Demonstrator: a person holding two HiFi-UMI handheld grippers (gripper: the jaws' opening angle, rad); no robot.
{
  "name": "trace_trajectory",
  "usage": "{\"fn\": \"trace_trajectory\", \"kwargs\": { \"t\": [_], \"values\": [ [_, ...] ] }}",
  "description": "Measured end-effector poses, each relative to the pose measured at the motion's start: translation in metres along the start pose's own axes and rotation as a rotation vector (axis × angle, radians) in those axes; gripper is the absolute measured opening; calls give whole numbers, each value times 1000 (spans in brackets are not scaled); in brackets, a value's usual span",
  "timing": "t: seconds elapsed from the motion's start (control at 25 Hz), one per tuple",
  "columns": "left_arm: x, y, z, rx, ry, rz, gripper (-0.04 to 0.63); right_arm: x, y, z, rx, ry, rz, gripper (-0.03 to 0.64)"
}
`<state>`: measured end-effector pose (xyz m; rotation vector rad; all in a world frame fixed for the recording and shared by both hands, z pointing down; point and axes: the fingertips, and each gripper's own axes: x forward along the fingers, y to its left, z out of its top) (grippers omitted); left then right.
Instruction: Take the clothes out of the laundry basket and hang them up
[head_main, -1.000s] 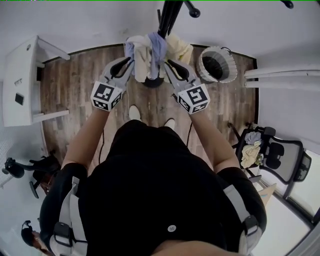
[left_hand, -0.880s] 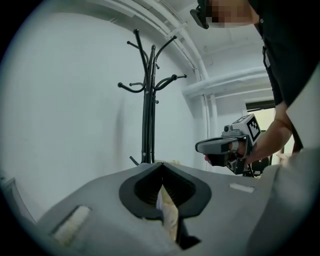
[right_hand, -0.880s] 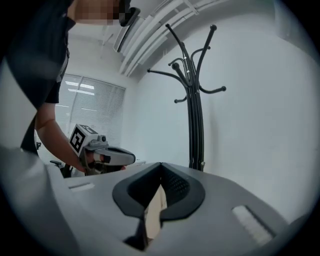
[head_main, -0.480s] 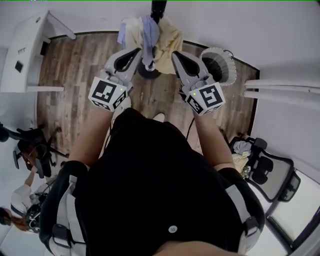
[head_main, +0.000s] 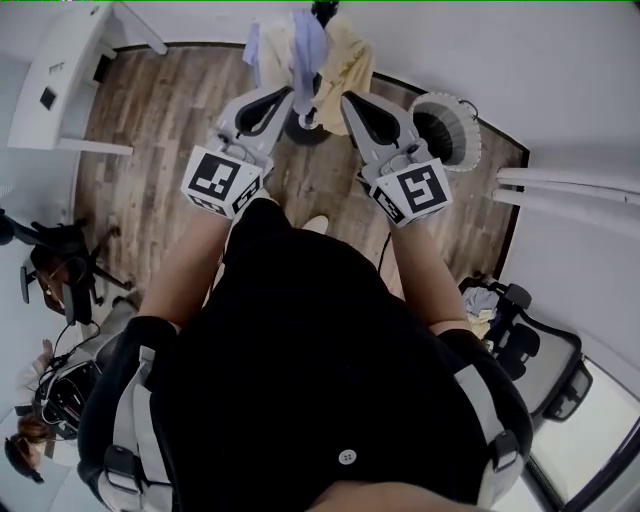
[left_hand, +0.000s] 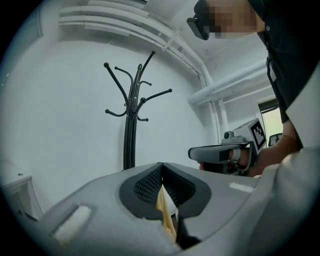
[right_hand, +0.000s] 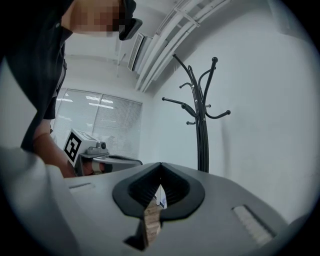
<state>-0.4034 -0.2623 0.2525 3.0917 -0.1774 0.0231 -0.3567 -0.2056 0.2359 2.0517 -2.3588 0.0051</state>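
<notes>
white tabletop (head_main: 62, 95) stands at the far left on the wooden floor (head_main: 150, 150). to its right, the left tongs (head_main: 289, 94) point level. they are closed tight on a fold of pale yellow cloth (left_hand: 165, 215), which sits between the ribbed pads. from the tips of both tongs a bundle of clothes (head_main: 305, 50) hangs down, white, lilac and yellow, over the place where the black coat stand (left_hand: 131, 120) has its round base. the stand rises just ahead of both tongs. the right tongs (head_main: 346, 99) are closed too, clamped on a strip of beige fabric (right_hand: 151, 220). further right, the white laundry basket (head_main: 465, 155) stands on the floor beside the base of the stand, near the wall. an office chair (head_main: 560, 365) with some clothes on its seat is at the right edge.
</notes>
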Motion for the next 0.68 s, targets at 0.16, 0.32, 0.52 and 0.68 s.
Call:
{"fn": "trace_trajectory", "kwargs": {
  "t": [0.16, 0.32, 0.52, 0.68],
  "values": [
    [-4, -6, -3, -5, 12, -4, -3, 0, 4, -1, 10, -3, 6, 1],
    [-5, -8, -4, 2, 21, -2, -3, 3, 10, -7, 9, 7, 22, 0],
    [-6, -8, -5, 5, 25, 7, -3, 6, 15, -10, 7, 17, 37, 2],
    [-9, -10, -7, -9, 30, 8, -3, 4, 16, -10, 12, 18, 37, 2]
  ]
}}
